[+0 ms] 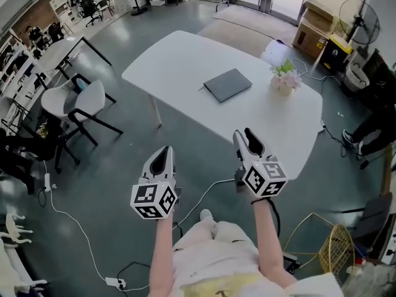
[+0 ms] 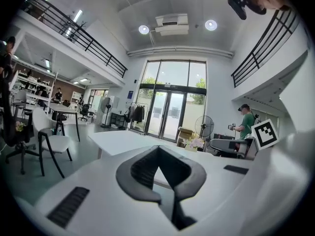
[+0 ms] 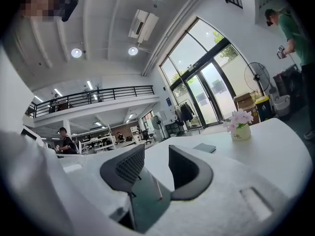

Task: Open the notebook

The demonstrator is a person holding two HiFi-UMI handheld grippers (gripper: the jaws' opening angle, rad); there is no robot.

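In the head view the notebook point(image 1: 228, 84), a thin dark grey book with its cover shut, lies flat on the white table point(image 1: 179, 60) in the upper middle of the frame, well apart from both grippers. Near the table's right edge a small white pot point(image 1: 286, 85) holds pink flowers point(image 1: 284, 70). A cardboard box point(image 1: 314, 22) stands on the floor at upper right, its contents not visible. Low in the frame the left gripper point(image 1: 166, 150) has its jaws together and the right gripper point(image 1: 242, 133) has them apart. In the left gripper view the jaw tips meet with nothing between them, and the table and pot show beyond. In the right gripper view the jaws gape and are empty. The closed notebook point(image 3: 204, 148) lies far off on the tabletop at centre frame, left of the pot point(image 3: 240, 133).
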